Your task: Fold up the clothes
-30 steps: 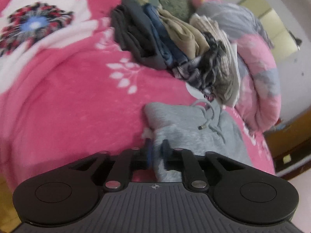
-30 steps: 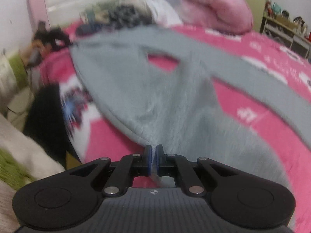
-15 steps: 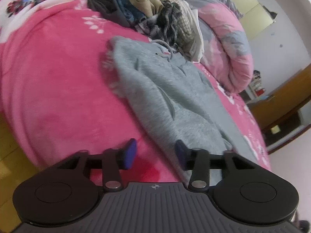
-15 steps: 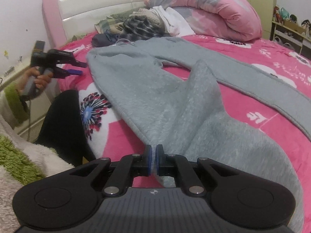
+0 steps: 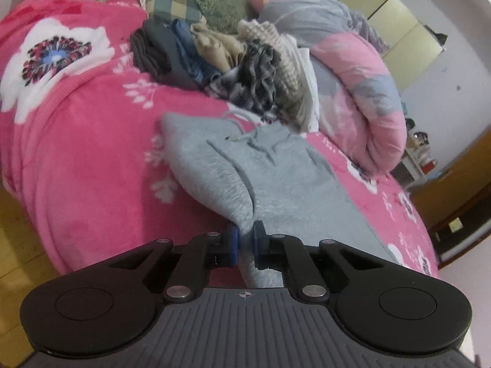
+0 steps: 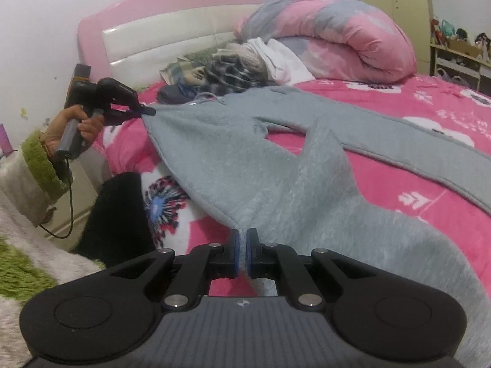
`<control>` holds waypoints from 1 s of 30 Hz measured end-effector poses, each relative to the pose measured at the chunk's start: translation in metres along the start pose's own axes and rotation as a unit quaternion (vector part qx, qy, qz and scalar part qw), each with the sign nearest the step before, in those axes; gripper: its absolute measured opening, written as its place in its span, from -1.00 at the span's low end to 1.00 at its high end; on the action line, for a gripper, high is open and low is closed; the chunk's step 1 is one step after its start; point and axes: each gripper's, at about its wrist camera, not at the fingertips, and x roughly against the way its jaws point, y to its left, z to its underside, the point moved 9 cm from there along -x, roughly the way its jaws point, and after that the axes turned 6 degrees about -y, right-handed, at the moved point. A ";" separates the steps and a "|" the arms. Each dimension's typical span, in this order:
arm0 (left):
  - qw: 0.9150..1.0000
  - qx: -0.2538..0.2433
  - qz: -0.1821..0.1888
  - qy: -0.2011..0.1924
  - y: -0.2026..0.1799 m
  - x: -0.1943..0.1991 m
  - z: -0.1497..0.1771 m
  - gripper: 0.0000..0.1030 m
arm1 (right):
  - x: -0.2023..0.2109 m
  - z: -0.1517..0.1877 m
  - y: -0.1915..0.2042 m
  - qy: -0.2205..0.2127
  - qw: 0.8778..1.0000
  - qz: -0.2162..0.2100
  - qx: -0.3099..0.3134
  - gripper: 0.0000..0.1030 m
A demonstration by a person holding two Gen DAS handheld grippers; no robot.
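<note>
Grey sweatpants (image 6: 276, 165) lie spread across the pink floral blanket (image 5: 76, 153), waist end toward the pile of folded clothes (image 5: 221, 61). Left gripper (image 5: 244, 243): its jaws have just been closing, now clenched on a waist corner of the fabric. Right gripper (image 6: 241, 253): jaws clamped on the near edge seam. Only the right view shows the person's hand (image 6: 76, 125) with the left tool, and the headboard (image 6: 172, 36); only the left view shows the drawstring (image 5: 245, 132).
</note>
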 end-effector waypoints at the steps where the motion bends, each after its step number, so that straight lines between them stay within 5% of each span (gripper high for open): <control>1: 1.000 -0.004 -0.015 0.013 0.007 -0.005 0.007 -0.85 | 0.000 0.003 0.001 0.004 1.000 -0.006 -0.001 -0.92; 5: 0.996 0.004 -0.063 0.066 0.050 -0.034 0.045 -0.74 | -0.006 0.022 0.006 0.034 0.999 -0.021 -0.004 -0.92; 8: 0.997 0.058 -0.021 0.042 0.055 -0.022 0.033 -0.62 | -0.014 0.039 0.006 0.063 0.998 -0.014 -0.004 -0.92; 10: 0.998 0.067 -0.003 0.015 0.053 -0.012 0.018 -0.10 | -0.015 0.042 0.007 0.071 0.997 -0.008 0.000 -0.91; 12: 0.997 0.079 -0.012 0.001 0.057 -0.014 0.003 0.15 | -0.015 0.041 0.007 0.070 0.997 -0.011 -0.004 -0.89; 17: 0.996 0.048 -0.067 -0.018 0.068 -0.068 -0.030 0.08 | -0.020 0.040 0.009 0.072 0.997 -0.012 -0.013 -0.89; 19: 0.994 0.022 -0.107 -0.031 0.075 -0.090 -0.037 -0.34 | -0.020 0.041 0.012 0.075 0.997 -0.005 -0.008 -0.89; 20: 0.991 -0.003 -0.127 -0.042 0.078 -0.093 -0.038 -0.35 | -0.019 0.042 0.014 0.077 0.997 0.000 -0.005 -0.89; 24: 0.984 -0.056 -0.155 -0.061 0.069 -0.095 -0.033 -0.28 | -0.017 0.055 0.011 0.091 0.995 0.022 -0.021 -0.86; 27: 0.983 -0.055 -0.159 -0.067 0.066 -0.070 -0.032 -0.04 | -0.011 0.060 0.009 0.108 0.993 0.030 -0.023 -0.84; 29: 0.982 -0.047 -0.160 -0.091 0.068 -0.051 -0.039 -0.01 | 0.001 0.049 0.011 0.100 0.995 0.023 -0.012 -0.66; 30: 0.980 -0.045 -0.160 -0.105 0.066 -0.042 -0.041 0.02 | 0.009 0.040 0.010 0.082 0.996 0.020 -0.007 -0.42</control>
